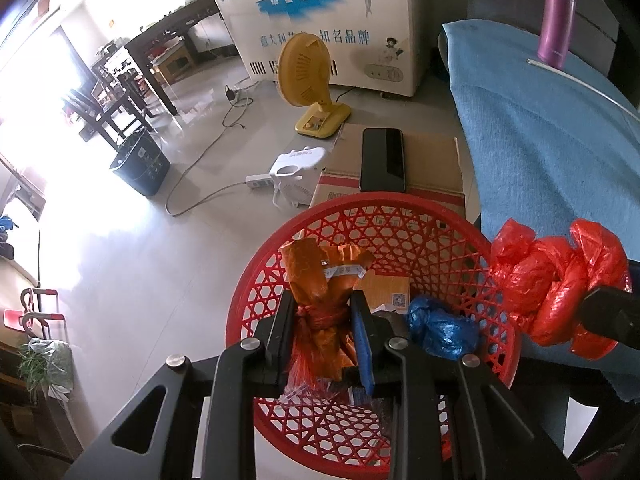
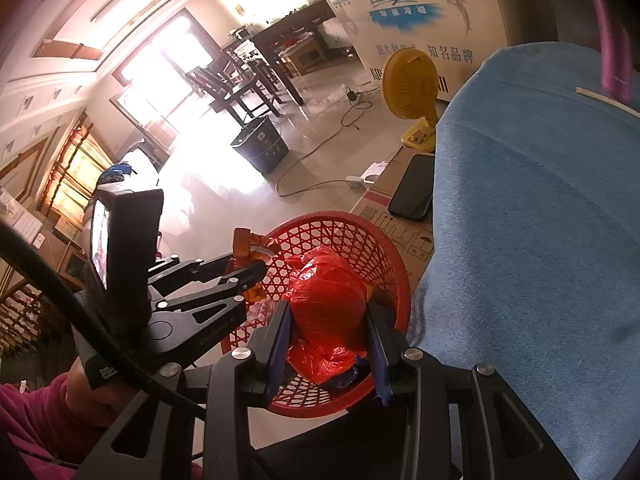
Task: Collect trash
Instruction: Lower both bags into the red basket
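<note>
A red lattice basket [image 1: 404, 216] stands on the floor beside a blue-covered seat. My left gripper [image 1: 322, 306] is shut on a crumpled orange wrapper [image 1: 316, 276] tied with red plastic, held over the basket. A knotted blue plastic bag [image 1: 440, 330] and a tan card [image 1: 390, 290] lie inside the basket. In the right wrist view my right gripper [image 2: 328, 320] is shut on a crumpled red plastic bag [image 2: 326, 300] above the basket [image 2: 394, 264]. That red bag [image 1: 552, 284] hangs at the basket's right rim in the left wrist view. The left gripper [image 2: 256, 276] shows with the orange wrapper [image 2: 250, 246].
A cardboard box [image 1: 432, 160] with a black phone [image 1: 382, 160] sits behind the basket. A yellow fan [image 1: 310, 80], a white appliance [image 1: 294, 172], a power strip with cable, a dark bin [image 1: 140, 164] and a white freezer [image 1: 320, 20] stand further off. A purple bottle [image 1: 558, 20] stands on the blue cover [image 1: 560, 160].
</note>
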Demonstrator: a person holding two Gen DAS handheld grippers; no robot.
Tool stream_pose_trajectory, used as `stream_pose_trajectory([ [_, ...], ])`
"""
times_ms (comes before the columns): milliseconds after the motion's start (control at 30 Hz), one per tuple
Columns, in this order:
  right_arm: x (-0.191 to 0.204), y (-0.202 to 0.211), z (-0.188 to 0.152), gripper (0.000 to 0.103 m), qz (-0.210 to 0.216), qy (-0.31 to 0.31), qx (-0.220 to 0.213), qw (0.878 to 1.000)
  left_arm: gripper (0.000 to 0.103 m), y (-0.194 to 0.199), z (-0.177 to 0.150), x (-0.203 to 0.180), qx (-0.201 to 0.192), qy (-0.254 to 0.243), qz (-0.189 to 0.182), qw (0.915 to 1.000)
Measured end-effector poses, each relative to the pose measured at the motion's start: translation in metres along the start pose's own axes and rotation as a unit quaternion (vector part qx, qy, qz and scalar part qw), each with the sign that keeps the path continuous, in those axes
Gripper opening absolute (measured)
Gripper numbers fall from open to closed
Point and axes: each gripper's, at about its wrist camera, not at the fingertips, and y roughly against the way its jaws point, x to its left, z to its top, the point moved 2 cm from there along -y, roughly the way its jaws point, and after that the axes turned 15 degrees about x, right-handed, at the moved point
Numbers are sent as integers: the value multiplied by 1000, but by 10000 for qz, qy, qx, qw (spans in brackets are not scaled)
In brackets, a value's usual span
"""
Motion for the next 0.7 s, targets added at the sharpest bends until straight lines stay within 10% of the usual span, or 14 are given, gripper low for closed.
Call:
stream_pose_trajectory([
  [700, 3, -3, 3, 40, -146, 130, 24, 9998, 29, -8, -5, 6, 115, 74, 59, 9999],
])
